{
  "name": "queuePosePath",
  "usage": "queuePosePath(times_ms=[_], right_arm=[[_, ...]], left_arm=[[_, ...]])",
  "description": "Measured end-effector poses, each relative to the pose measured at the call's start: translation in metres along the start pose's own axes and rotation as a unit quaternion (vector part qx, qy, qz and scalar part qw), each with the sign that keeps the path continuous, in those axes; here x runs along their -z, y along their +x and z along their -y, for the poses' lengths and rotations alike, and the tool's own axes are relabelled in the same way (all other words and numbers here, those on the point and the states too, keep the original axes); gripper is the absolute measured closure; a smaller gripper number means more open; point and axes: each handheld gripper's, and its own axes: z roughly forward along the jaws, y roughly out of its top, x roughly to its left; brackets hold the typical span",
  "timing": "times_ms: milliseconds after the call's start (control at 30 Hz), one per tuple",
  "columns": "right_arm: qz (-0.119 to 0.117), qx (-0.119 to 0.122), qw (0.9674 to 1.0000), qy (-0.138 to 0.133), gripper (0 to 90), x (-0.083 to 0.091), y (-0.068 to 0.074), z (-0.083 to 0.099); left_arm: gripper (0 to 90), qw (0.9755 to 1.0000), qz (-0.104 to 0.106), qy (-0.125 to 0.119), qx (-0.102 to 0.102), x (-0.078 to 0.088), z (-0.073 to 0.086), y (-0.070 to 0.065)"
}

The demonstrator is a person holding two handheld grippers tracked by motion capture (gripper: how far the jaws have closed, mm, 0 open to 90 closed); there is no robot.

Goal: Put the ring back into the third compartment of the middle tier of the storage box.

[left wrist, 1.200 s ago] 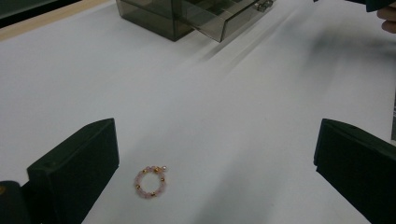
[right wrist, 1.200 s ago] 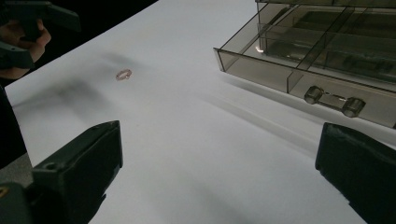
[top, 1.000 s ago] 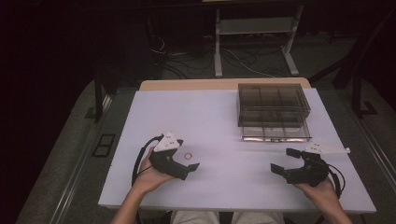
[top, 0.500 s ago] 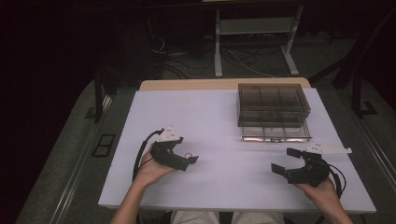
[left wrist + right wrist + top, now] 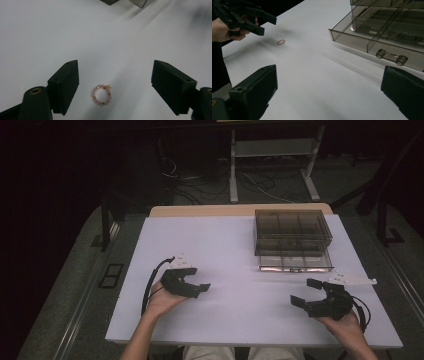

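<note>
The white tabletop (image 5: 240, 250) spans the middle of the high view, mostly bare, which leaves both hands free room to work. At its upper right stands a smoky clear drawer box (image 5: 292, 232), its lowest drawer (image 5: 295, 262) pulled out toward the person, probably so that something can be dropped in from above. The right claw (image 5: 306, 291), at the lower right, rests released and wide with nothing between its jaws, seemingly waiting near the drawer. The left claw (image 5: 200, 289), left of centre, is tipped down toward the tabletop; its jaws have just been closing but stand apart, gripping nothing yet. The small pink beaded ring (image 5: 102, 94) lies flat on the tabletop between them, low in the left gripper view, untouched by either jaw.
</note>
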Motion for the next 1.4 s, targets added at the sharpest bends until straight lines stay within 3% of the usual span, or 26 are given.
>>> queuePosePath(times_ms=[167,533,1400], right_arm=[[-0.005,-0.003,1.0,-0.002,0.2,0.0,0.0,0.0],[-0.006,-0.004,1.0,-0.001,0.2,0.0,0.001,0.0],[-0.008,0.001,1.0,-0.006,0.2,0.001,0.002,-0.001]], left_arm=[[30.0,1.0,0.001,-0.005,-0.002,-0.002,0.003,0.0],[41.6,0.9998,-0.011,0.013,-0.006,-0.005,0.012,0.003],[62.7,0.9976,0.007,0.059,-0.036,-0.02,0.017,0.002]])
